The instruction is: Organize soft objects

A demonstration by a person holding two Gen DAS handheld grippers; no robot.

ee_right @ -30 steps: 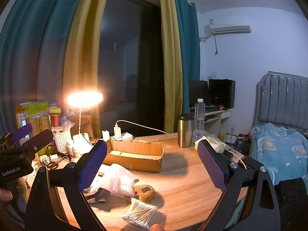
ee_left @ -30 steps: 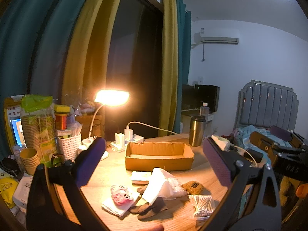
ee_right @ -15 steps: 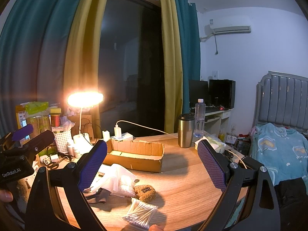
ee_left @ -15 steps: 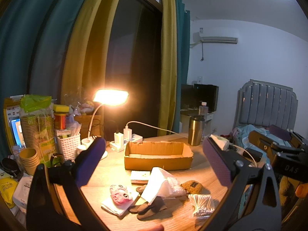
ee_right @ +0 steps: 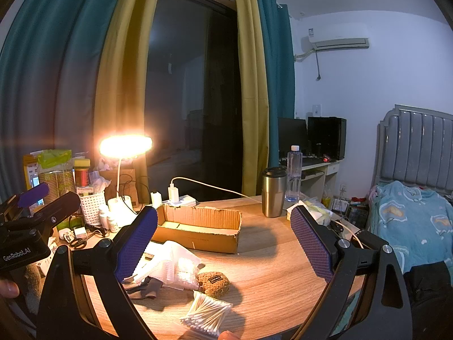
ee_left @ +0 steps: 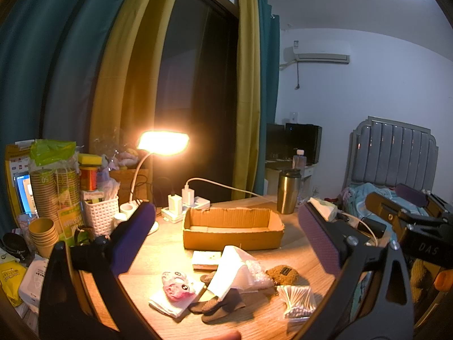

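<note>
Both grippers hover with fingers spread wide, empty; the soft pile lies low centre, below the left gripper, nearer it than the right gripper; the cardboard box sits beyond

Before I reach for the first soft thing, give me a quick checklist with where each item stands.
1. Left gripper jaws open, nothing held: ok.
2. Right gripper jaws open, nothing held: ok.
3. Cardboard box has room inside: ok.
4. Brown plush pouch lies uncovered: ok.
5. Dark socks free of the white plastic bag: not ok, partly under it.
6. Cotton swabs clear of the table edge: cannot tell.
</note>
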